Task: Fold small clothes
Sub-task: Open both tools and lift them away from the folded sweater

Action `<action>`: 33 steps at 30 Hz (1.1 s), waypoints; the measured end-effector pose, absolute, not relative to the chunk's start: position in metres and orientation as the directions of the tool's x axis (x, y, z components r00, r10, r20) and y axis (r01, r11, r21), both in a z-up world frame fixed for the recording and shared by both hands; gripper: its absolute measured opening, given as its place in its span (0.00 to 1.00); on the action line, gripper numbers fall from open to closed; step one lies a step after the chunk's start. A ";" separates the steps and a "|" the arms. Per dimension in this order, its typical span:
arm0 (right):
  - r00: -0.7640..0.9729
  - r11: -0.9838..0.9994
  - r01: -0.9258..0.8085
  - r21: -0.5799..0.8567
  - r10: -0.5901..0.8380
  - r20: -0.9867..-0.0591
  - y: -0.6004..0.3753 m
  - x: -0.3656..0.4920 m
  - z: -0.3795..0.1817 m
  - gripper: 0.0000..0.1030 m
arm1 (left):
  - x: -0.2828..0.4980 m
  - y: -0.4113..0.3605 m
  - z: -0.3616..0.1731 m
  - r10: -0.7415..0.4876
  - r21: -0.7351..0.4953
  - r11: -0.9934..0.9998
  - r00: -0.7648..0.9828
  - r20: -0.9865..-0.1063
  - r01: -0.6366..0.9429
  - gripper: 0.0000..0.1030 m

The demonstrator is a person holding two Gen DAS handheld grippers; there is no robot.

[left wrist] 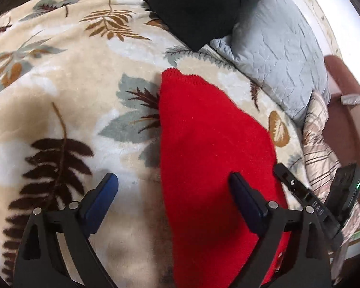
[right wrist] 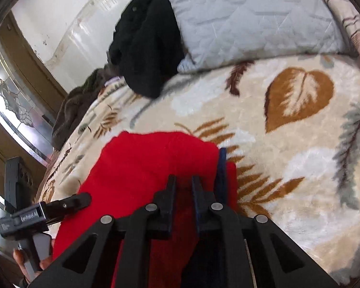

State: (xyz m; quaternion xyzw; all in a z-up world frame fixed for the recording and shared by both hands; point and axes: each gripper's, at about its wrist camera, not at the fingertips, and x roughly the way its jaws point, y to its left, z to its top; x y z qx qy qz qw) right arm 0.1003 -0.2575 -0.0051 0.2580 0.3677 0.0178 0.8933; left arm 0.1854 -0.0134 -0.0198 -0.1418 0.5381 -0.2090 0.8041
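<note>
A red knitted garment (left wrist: 211, 148) lies on a cream blanket with a leaf print (left wrist: 60, 91). My left gripper (left wrist: 172, 187) hovers open and wide over the garment's near left edge. One blue-padded finger (left wrist: 103, 192) is over the blanket, the other over the red cloth, and nothing is held. In the right wrist view my right gripper (right wrist: 183, 182) has its jaws close together on a raised fold of the red garment (right wrist: 144, 163). Red cloth shows between the fingers, and a dark blue edge (right wrist: 222, 165) stands up beside them.
A black garment (left wrist: 199, 7) lies at the far side against a grey quilted pillow (left wrist: 276, 48). A dark brownish throw (right wrist: 72, 110) sits at the bed's far left edge, near a glass-panelled door (right wrist: 12, 100). A hand (right wrist: 19, 259) holds the left gripper's handle.
</note>
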 end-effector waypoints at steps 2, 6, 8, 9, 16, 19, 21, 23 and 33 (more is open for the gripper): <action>0.754 0.857 0.107 0.505 0.261 -0.603 -0.251 0.085 0.006 0.18 | 0.175 -0.009 -0.002 -0.517 -0.471 0.856 0.350 -0.781 0.213 0.91; 0.729 0.907 0.069 0.416 0.239 -0.642 -0.226 0.072 0.011 0.25 | 0.146 -0.011 0.027 -0.495 -0.391 0.866 0.421 -0.760 0.311 0.91; 0.681 0.931 0.086 0.355 0.205 -0.703 -0.219 0.078 -0.005 0.22 | 0.140 -0.023 0.018 -0.442 -0.318 0.886 0.410 -0.798 0.337 0.91; 0.687 0.936 0.091 0.340 0.188 -0.702 -0.218 0.074 -0.008 0.22 | 0.142 -0.031 0.006 -0.415 -0.294 0.893 0.374 -0.829 0.340 0.91; 0.755 0.907 0.095 0.410 0.203 -0.624 -0.222 0.021 0.027 0.26 | 0.137 -0.016 0.013 -0.448 -0.350 0.884 0.345 -0.825 0.311 0.91; 0.717 0.912 0.131 0.389 0.184 -0.672 -0.221 0.010 0.014 0.32 | 0.119 -0.022 0.026 -0.436 -0.297 0.880 0.380 -0.816 0.371 0.91; 0.645 0.922 0.166 0.351 0.168 -0.746 -0.219 0.015 -0.005 0.33 | 0.116 -0.037 0.018 -0.391 -0.241 0.886 0.358 -0.848 0.396 0.92; 0.637 0.918 0.183 0.351 0.162 -0.754 -0.220 0.015 -0.012 0.39 | 0.112 -0.058 -0.009 -0.319 -0.178 0.886 0.284 -0.904 0.428 0.92; 0.620 0.882 0.247 0.401 0.174 -0.765 -0.241 0.005 -0.021 0.42 | 0.101 -0.044 -0.009 -0.295 -0.183 0.906 0.260 -0.919 0.382 0.92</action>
